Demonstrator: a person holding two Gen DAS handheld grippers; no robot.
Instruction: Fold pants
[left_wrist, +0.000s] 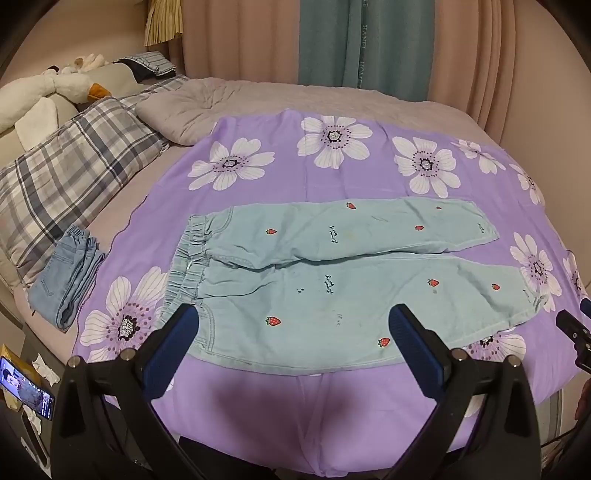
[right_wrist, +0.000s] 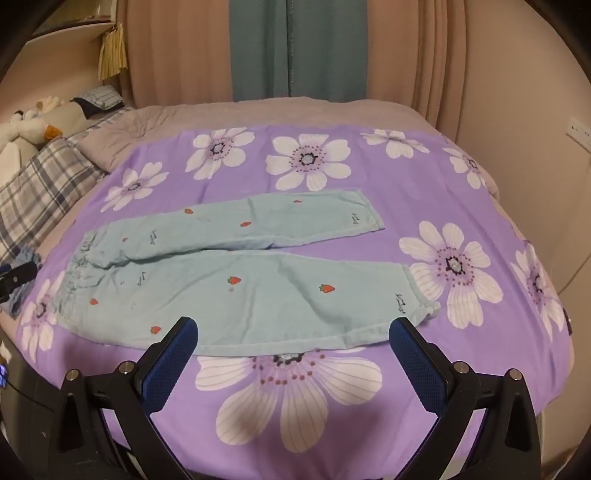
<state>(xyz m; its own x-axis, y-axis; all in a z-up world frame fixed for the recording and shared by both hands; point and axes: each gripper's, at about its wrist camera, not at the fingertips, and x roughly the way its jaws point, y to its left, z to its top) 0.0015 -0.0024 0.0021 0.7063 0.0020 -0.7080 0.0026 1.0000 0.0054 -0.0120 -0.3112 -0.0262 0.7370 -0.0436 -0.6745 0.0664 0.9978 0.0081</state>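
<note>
Pants: pale-blue strawberry-print cotton pants (left_wrist: 332, 280) lie flat, long axis crosswise, waistband left.
Left gripper (left_wrist: 293, 325): nearer waistband, spread wide, empty.
Right gripper (right_wrist: 293, 336): nearer cuffs, spread wide, empty.

The left gripper (left_wrist: 293, 321), black-framed with blue ribbed pads, hangs tilted downward, its jaws spread wide with nothing between the pads. The right gripper (right_wrist: 293, 334), of the same black frame and blue pads, hangs tilted downward likewise, jaws equally wide and empty. Its tip shows at the right edge of the left wrist view.
</note>
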